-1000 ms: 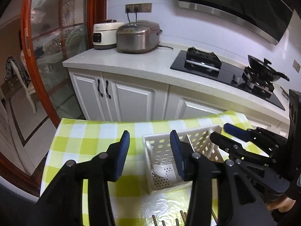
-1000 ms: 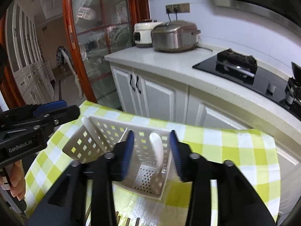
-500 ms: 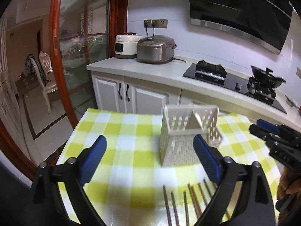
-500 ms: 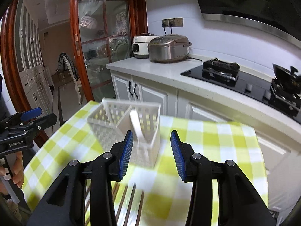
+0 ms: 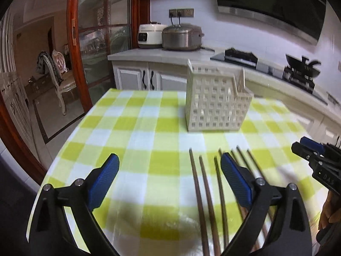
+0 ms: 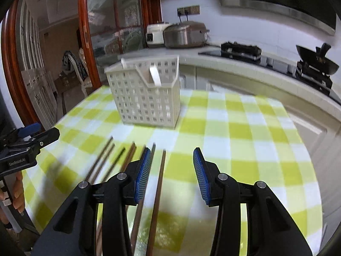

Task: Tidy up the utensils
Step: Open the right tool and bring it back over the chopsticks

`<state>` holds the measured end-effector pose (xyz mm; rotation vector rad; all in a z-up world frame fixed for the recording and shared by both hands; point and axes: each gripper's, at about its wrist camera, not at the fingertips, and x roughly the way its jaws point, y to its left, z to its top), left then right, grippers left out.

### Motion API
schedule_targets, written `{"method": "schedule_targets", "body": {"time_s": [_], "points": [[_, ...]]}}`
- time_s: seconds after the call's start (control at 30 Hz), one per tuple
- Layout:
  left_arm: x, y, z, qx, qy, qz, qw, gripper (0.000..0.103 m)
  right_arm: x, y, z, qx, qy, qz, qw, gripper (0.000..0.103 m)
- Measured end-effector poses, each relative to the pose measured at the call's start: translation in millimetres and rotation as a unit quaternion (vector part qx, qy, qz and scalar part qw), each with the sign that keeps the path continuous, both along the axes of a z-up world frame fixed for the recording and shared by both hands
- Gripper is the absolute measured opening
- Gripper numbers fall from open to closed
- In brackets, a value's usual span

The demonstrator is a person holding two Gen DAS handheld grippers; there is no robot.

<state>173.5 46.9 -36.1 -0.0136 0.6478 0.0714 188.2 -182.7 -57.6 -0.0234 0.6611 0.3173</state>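
Note:
A white lattice utensil basket [image 5: 215, 100] stands upright on the green-checked tablecloth [image 5: 149, 132]; it also shows in the right wrist view [image 6: 147, 98] with a white spoon [image 6: 155, 75] inside. Several brown chopsticks [image 5: 204, 196] lie side by side on the cloth in front of it, also in the right wrist view [image 6: 157, 187]. My left gripper [image 5: 170, 177] is open and empty, just left of the chopsticks. My right gripper [image 6: 170, 170] is open and empty over the rightmost chopsticks.
Behind the table runs a counter with two rice cookers [image 5: 181, 36], a gas hob [image 5: 238, 55] and a wok [image 6: 317, 64]. A glass sliding door [image 5: 100, 42] and a chair [image 5: 57, 76] are at the left. The table edge [image 5: 57, 155] falls off at the left.
Both grippers have pulled back and down from the basket toward the near table. The basket now stands upright, farther off. The left gripper has opened wide. More of the chopsticks shows.

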Motion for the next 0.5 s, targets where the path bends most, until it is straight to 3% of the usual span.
{"method": "schedule_targets", "body": {"time_s": [0.17,0.33,0.5], "points": [[-3.3,-1.9,-21.0,-0.006,0.024,-0.006,0.9997,0.092,7.0,8.9,-34.4,-0.018,0.038,0.003,0.999,0.04],[-3.8,-2.5,-33.1,0.002,0.032,-0.012,0.9994,0.092,14.6,16.2,-47.2,-0.024,0.055,0.009,0.998,0.036],[2.1,-0.1,-41.9,-0.003,0.046,-0.018,0.9988,0.083,23.3,25.6,-56.4,-0.039,0.075,0.021,0.996,0.029]]}}
